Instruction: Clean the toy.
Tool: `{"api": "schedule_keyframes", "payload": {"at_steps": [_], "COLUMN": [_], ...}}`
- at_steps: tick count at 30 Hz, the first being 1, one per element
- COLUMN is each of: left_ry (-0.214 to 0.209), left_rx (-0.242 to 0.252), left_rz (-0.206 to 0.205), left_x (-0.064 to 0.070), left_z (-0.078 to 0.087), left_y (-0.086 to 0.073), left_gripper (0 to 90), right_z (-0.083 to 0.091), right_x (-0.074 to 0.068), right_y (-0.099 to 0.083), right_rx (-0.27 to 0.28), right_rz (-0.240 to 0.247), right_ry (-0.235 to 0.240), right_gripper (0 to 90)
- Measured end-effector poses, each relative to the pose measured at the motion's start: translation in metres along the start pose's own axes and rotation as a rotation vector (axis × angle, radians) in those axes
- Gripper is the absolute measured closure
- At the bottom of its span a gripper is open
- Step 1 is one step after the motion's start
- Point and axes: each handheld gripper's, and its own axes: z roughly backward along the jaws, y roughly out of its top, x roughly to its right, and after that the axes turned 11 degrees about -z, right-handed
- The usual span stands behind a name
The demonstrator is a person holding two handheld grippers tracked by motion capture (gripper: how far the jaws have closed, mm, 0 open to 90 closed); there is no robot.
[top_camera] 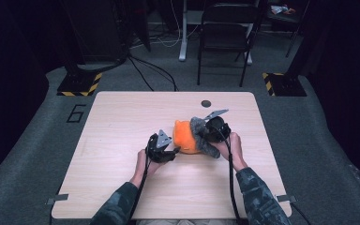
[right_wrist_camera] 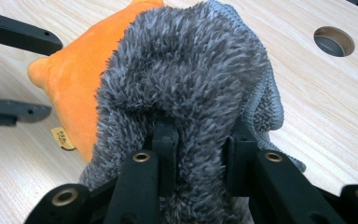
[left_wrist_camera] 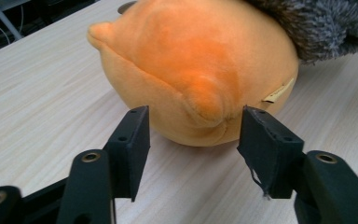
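An orange plush toy (top_camera: 183,138) lies on the wooden table (top_camera: 122,122), with a grey fluffy cloth (top_camera: 200,140) draped over its right side. My left gripper (top_camera: 172,145) is open at the toy's left. In the left gripper view the jaws stand either side of a pointed corner of the orange plush toy (left_wrist_camera: 191,60) without touching it, and the left gripper (left_wrist_camera: 193,135) holds nothing. My right gripper (top_camera: 203,133) is shut on the grey fluffy cloth (right_wrist_camera: 191,79), a thick fold pinched where the right gripper (right_wrist_camera: 201,137) closes. The orange plush toy (right_wrist_camera: 77,79) peeks out beneath.
A round cable hole (top_camera: 206,103) sits in the table behind the toy, and the same cable hole (right_wrist_camera: 334,41) is in the right gripper view. A small tag (left_wrist_camera: 277,93) hangs from the plush. A folding chair (top_camera: 226,33) stands beyond the table.
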Motion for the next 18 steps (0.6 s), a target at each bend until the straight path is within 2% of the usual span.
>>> {"api": "schedule_keyframes", "payload": {"at_steps": [3,5,9,12,14,18], "left_ry": [-0.001,0.007,0.009,0.011,0.010,-0.022], "left_rx": [-0.009,0.004,0.028,0.029,0.032,0.046], "left_rz": [-0.013,-0.020,0.008,0.010,0.015,0.041], "left_x": [0.004,0.007,0.008,0.010,0.009,0.007], "left_z": [-0.007,-0.009,-0.010,-0.010,-0.008,-0.004], "left_y": [-0.001,-0.002,-0.003,-0.001,0.000,0.004], "left_gripper": [40.7,45.3,61.4,69.2,72.7,75.6], "right_z": [0.000,-0.001,0.000,0.001,0.004,0.013], "right_x": [0.000,0.000,-0.001,-0.001,-0.001,0.001], "right_y": [0.000,0.000,-0.001,-0.001,0.000,0.004], "right_rx": [-0.004,-0.001,0.004,0.003,0.003,0.016], "right_rz": [0.007,0.009,0.010,0.011,0.010,-0.003], "right_ry": [0.010,0.009,0.003,0.001,0.005,0.012], "right_gripper": [70.5,70.5,70.4,70.3,70.1,70.1]}}
